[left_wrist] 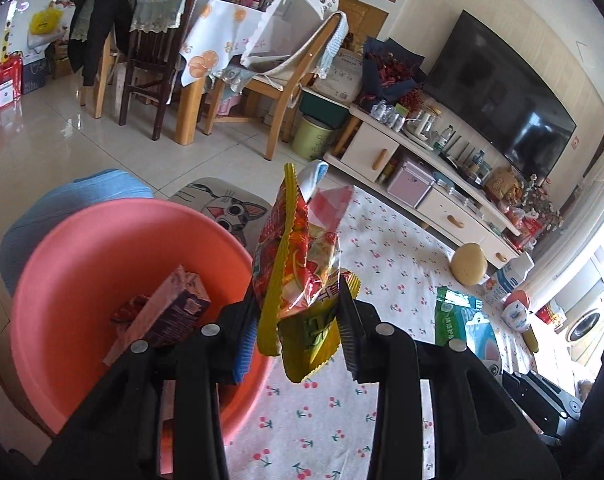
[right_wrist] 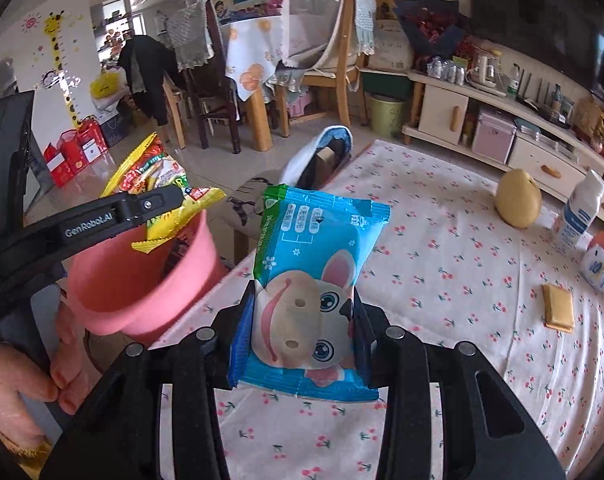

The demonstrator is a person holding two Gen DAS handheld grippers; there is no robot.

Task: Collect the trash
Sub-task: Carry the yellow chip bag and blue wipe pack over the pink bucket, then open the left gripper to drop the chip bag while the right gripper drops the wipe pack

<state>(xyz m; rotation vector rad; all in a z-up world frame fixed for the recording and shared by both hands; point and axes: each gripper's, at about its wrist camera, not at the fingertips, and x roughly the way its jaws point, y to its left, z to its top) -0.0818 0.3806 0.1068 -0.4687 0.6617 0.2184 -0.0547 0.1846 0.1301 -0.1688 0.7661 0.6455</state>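
Note:
My left gripper point(left_wrist: 298, 320) is shut on a red and yellow snack wrapper point(left_wrist: 298, 264) and holds it beside the rim of a pink basin point(left_wrist: 62, 280). The basin holds a purple carton point(left_wrist: 166, 316) and a small red wrapper point(left_wrist: 128, 308). My right gripper point(right_wrist: 302, 312) is shut on a blue wet-wipe pack with a rabbit face point(right_wrist: 309, 280), held above the cherry-print tablecloth point(right_wrist: 441, 280). In the right wrist view the left gripper point(right_wrist: 170, 196) holds the snack wrapper point(right_wrist: 158, 172) over the pink basin point(right_wrist: 142, 280).
On the tablecloth lie a yellow cracker packet point(right_wrist: 557, 308), a yellow pear point(right_wrist: 517, 200), a white bottle point(right_wrist: 581, 216) and a small white jar point(right_wrist: 601, 264). A TV cabinet point(left_wrist: 421, 176) stands on the right; chairs and a dining table point(left_wrist: 222, 48) stand behind.

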